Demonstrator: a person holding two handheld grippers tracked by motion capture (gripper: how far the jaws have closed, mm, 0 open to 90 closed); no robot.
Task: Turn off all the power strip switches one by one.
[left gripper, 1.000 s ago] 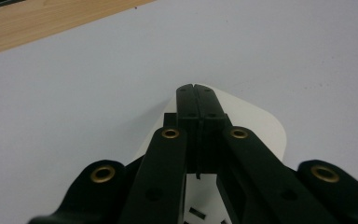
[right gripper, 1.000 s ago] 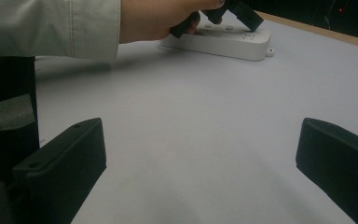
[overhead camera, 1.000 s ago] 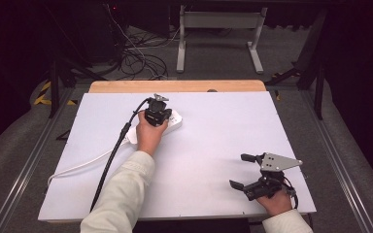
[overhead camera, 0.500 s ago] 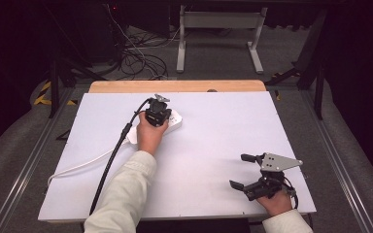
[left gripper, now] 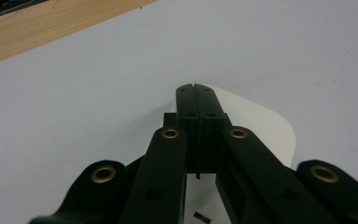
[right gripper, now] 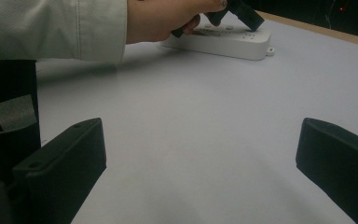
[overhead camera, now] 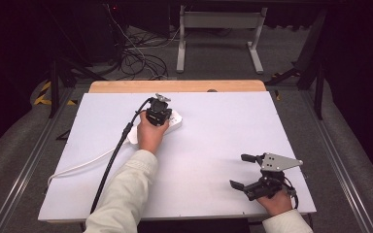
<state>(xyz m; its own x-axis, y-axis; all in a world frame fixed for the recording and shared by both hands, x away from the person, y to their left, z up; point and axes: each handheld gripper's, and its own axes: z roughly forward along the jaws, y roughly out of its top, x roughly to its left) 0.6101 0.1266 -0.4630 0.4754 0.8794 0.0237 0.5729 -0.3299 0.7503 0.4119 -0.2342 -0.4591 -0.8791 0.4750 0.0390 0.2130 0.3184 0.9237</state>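
Power strip point(overhead camera: 174, 120), white and flat, is seen lying on the bench point(overhead camera: 213, 145) toward its far left part, near the wooden strip point(overhead camera: 175, 86) at the back edge, with its white cord point(overhead camera: 85, 164) trailing off toward the near left. The left tool point(overhead camera: 159, 108) is held over it, tipped downward, with its jaws pressed fully together and nothing clamped between them; in the left gripper view the joined tips point(left gripper: 196, 93) are seen above the rounded end of the strip point(left gripper: 265, 126), and whether they touch it cannot be told. The right tool point(overhead camera: 245, 171) is rested at the near right of the bench, well apart from the strip, with its jaws spread wide and empty. A press on a switch or button is judged to be in hand. Trouble could be caused by the light strip being pushed along the smooth bench rather than pressed, since nothing is holding it down. The closed tips could also slide off a small button if they are brought down at a slant, and the black cable point(overhead camera: 114, 162) from the left tool could drag across the cord.
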